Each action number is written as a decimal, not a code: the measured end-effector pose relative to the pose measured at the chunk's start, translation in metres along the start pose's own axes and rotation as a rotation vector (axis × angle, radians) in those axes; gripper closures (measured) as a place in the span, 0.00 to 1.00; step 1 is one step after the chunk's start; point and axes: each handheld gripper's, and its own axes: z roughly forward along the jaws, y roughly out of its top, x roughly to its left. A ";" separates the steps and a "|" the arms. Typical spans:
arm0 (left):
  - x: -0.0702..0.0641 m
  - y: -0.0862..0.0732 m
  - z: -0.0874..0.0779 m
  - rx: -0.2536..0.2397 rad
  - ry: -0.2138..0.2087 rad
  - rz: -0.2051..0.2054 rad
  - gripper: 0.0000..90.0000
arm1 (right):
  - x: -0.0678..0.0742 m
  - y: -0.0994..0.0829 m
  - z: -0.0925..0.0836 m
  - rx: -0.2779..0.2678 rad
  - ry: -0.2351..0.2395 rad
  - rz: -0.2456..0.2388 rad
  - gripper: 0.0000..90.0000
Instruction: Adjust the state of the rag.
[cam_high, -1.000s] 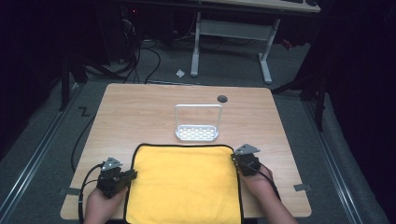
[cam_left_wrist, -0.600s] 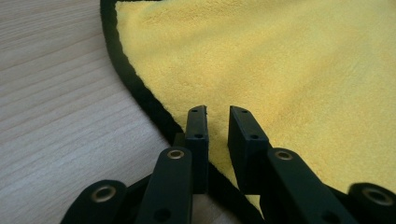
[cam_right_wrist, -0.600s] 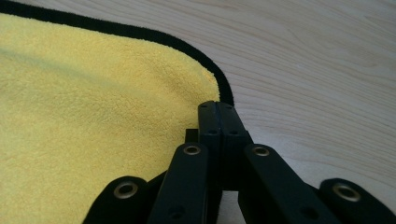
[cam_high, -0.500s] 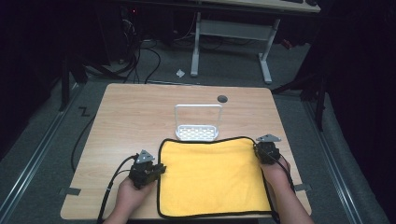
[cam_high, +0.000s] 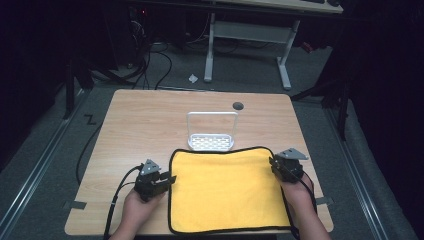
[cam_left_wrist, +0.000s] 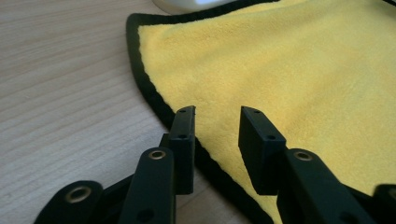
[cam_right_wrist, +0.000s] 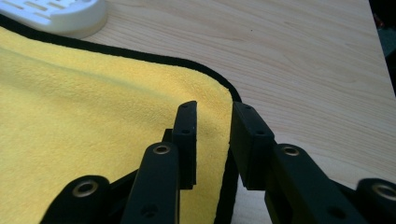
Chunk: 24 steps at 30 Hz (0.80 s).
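Note:
A yellow cloth (cam_high: 227, 192) with a black hem lies flat on the wooden table (cam_high: 150, 125). My left gripper (cam_high: 169, 180) sits at the cloth's left edge. Its jaws have just been opening and stand apart over the black hem (cam_left_wrist: 159, 105), with no pad pressing on it. My right gripper (cam_high: 274, 164) is at the cloth's far right corner (cam_right_wrist: 219, 84). Its jaws have also just been opening, and the hem lies loose under the gap. In the gripper views, the left gripper (cam_left_wrist: 217, 114) and the right gripper (cam_right_wrist: 212, 109) both show daylight between the pads.
A white rack (cam_high: 211, 140) with a perforated base and an upright hoop stands just beyond the cloth's far edge. Farther back, a dark round hole (cam_high: 238, 106) is set in the tabletop. Cables trail from both grippers off the near table edge.
Both hands and the cloth have shifted to the right across the table. Since then both pairs of jaws have parted and let go of the cloth's edges.

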 end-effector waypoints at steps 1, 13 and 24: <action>0.001 0.000 -0.001 -0.007 0.008 0.005 0.73 | 0.000 -0.001 -0.002 -0.006 0.001 0.000 0.79; 0.021 0.009 -0.009 -0.055 0.075 0.014 0.65 | 0.033 -0.018 -0.044 -0.083 0.070 -0.051 0.73; 0.034 0.015 0.005 -0.070 0.080 -0.028 0.58 | 0.093 -0.014 -0.063 -0.143 0.173 -0.147 0.70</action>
